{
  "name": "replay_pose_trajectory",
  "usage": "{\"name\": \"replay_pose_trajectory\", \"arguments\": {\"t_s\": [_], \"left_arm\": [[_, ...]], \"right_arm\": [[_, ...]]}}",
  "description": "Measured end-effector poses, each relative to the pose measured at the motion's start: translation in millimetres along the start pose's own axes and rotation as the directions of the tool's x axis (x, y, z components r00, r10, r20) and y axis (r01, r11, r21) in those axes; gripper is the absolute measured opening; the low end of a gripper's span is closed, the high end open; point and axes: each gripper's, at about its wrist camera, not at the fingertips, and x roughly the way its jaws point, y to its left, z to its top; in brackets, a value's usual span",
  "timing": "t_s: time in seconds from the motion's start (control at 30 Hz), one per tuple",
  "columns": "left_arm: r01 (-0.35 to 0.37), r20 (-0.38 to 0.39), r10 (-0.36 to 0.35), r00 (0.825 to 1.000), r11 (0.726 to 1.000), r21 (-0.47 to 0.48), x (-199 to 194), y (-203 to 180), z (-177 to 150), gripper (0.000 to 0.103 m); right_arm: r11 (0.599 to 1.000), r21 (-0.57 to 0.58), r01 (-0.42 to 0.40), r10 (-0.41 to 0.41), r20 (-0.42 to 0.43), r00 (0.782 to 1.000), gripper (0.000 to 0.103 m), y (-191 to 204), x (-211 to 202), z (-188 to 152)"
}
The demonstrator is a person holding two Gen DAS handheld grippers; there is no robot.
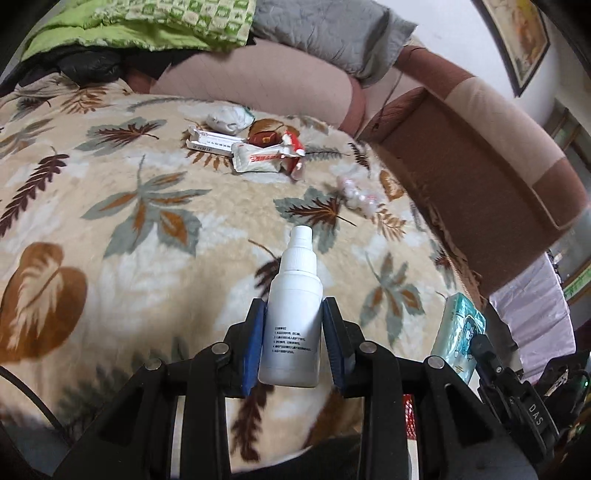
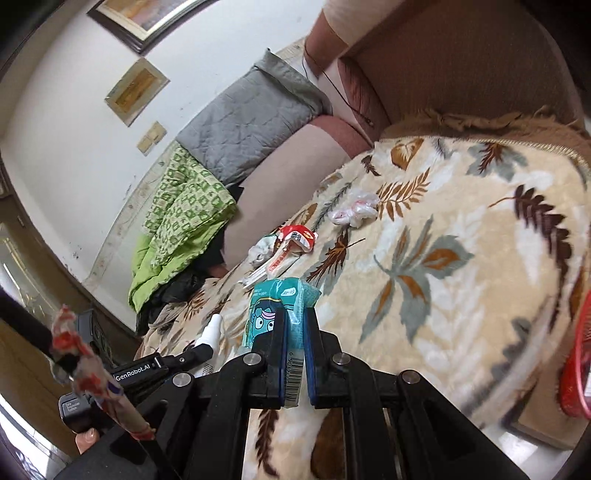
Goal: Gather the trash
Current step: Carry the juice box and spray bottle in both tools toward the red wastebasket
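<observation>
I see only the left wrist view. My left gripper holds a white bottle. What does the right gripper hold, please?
Observer: The right gripper is shut on a teal tissue pack, squeezed between its fingers.
Operator: Is there a bin somewhere near?
Observer: A red mesh basket shows at the right edge of the right wrist view, beside the blanket.
Operator: Does any paper hang on the wall?
Observer: Yes, a yellowish sheet hangs below a framed picture.
</observation>
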Motion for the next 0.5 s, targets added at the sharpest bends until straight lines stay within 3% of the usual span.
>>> {"name": "replay_pose_trajectory", "arguments": {"t_s": [0.2,0.5], "left_arm": [[0.037,0.071,-0.040,0.997,0.998,0.045,-53,-22,-28,0.030],[0.122,0.110,-0.136,0.985,0.985,0.125,-102,-67,-34,0.030]], "right_arm": [[0.999,-0.037,0.010,-0.009,0.033,0.999,0.009,12,-43,-4],[0.999,-0.051,0.012,-0.008,0.091,0.996,0.009,25,-77,0]]}}
